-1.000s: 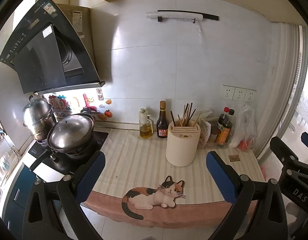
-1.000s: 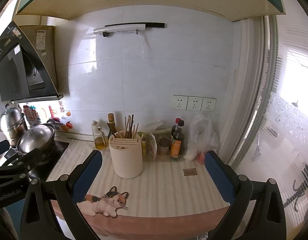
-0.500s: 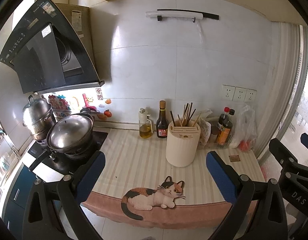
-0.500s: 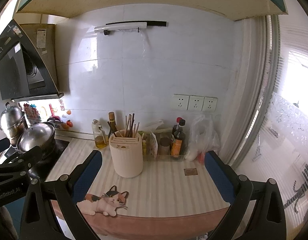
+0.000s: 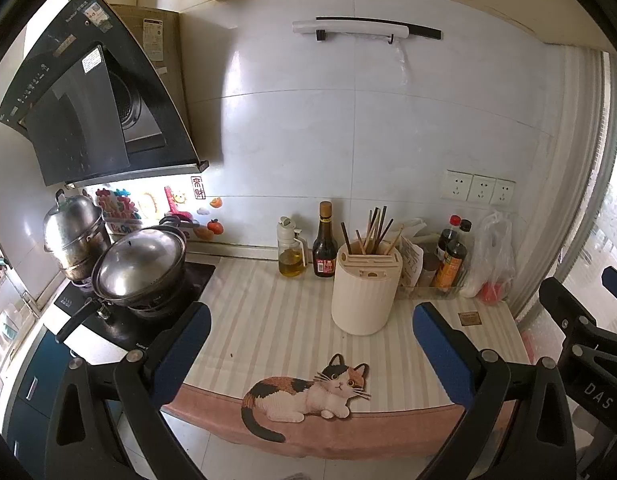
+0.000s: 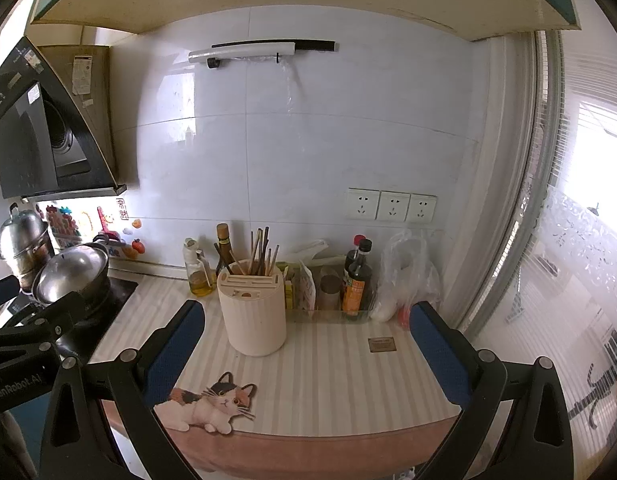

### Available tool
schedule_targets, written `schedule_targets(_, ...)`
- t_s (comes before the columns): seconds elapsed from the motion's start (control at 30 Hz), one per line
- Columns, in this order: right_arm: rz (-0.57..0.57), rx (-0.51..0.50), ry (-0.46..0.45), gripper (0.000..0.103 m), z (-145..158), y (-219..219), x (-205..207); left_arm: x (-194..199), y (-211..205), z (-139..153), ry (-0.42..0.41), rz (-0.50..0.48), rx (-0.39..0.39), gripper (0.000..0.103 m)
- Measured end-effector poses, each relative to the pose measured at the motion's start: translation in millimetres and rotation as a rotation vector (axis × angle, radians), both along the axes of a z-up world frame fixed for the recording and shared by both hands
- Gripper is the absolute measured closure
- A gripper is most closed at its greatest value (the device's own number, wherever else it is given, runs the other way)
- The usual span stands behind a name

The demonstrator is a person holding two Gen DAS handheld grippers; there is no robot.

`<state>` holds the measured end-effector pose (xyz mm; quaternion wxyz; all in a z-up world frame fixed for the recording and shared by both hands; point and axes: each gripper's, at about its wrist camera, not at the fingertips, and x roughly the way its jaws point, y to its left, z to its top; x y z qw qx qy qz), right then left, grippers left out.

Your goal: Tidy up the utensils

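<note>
Compared with one second ago, almost nothing has changed: both of your grippers have stayed in front of the counter, and the view has shifted only very slightly. The utensil holder [image 5: 366, 290] and the chopsticks [image 5: 374, 226] inside it are in the same place as before.

Your left gripper [image 5: 311, 334] is held level before the front edge of the counter [image 5: 268, 312], pointing toward the wall. Its two blue-padded fingers [image 5: 184, 346] are spread wide and grasp nothing; between them you see the striped counter mat and the cat picture [image 5: 308, 394] on its front edge. The holder stands beyond the gap, nearer the right finger.

Your right gripper [image 6: 306, 346] is in a similar pose, also released, with its fingers [image 6: 438, 354] wide apart and nothing between them. From this camera the utensil holder [image 6: 252, 312] stands on the counter beyond the left finger, with the chopsticks [image 6: 260, 252] upright in its back compartment. Each gripper shows at the edge of the other's view, so they are side by side and apart.

Behind the holder stand an oil bottle [image 5: 290, 254] and a dark sauce bottle [image 5: 324, 246]. To the left, a lidded wok [image 5: 138, 266] sits on the stove [image 5: 148, 312].
</note>
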<state>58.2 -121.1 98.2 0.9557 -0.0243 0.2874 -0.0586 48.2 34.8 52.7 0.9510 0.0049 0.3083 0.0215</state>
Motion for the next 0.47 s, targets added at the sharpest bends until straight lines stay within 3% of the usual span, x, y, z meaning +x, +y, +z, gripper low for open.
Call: schedule_targets(0.47,0.006,0.0,0.001,0.0,-1.7,-2.5,3.1,2.6,-0.5,-1.2,0.004,-0.003,-0.002,0.0)
